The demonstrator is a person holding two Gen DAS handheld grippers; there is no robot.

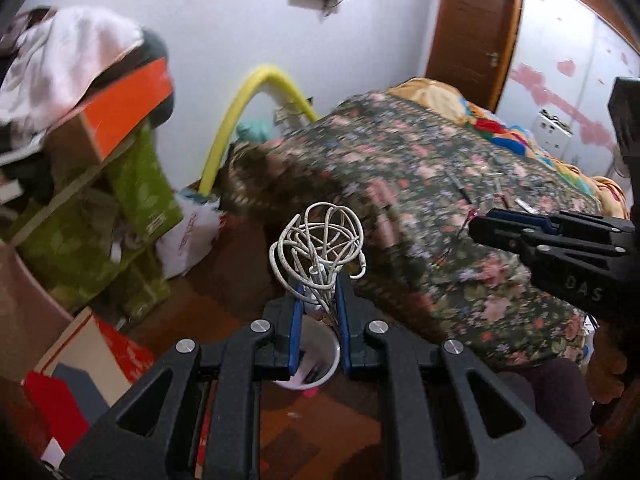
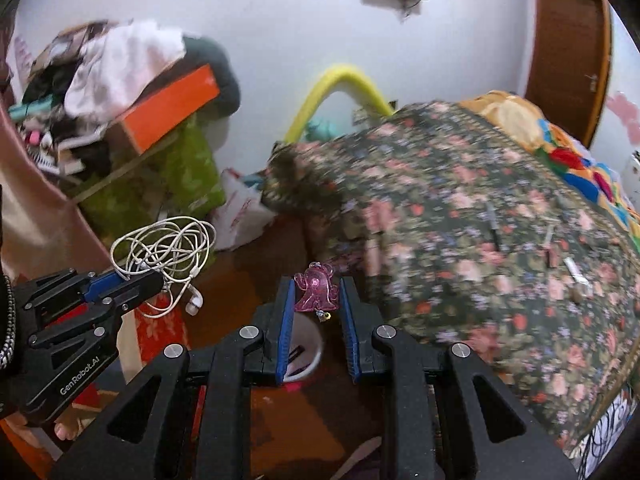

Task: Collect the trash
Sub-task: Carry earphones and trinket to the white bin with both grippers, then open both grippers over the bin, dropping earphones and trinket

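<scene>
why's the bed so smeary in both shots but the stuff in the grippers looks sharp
Left wrist view: floral bedspread motion-blurred, white earphone cable crisp. Right wrist view: same smeared bedspread, pink charm sharp; fisheye bends the walls.

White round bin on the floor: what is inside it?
The white round bin shows a dark stick-like item against a pale lining; the right tongs, holding a pink translucent plastic charm, cover the rest.
</scene>
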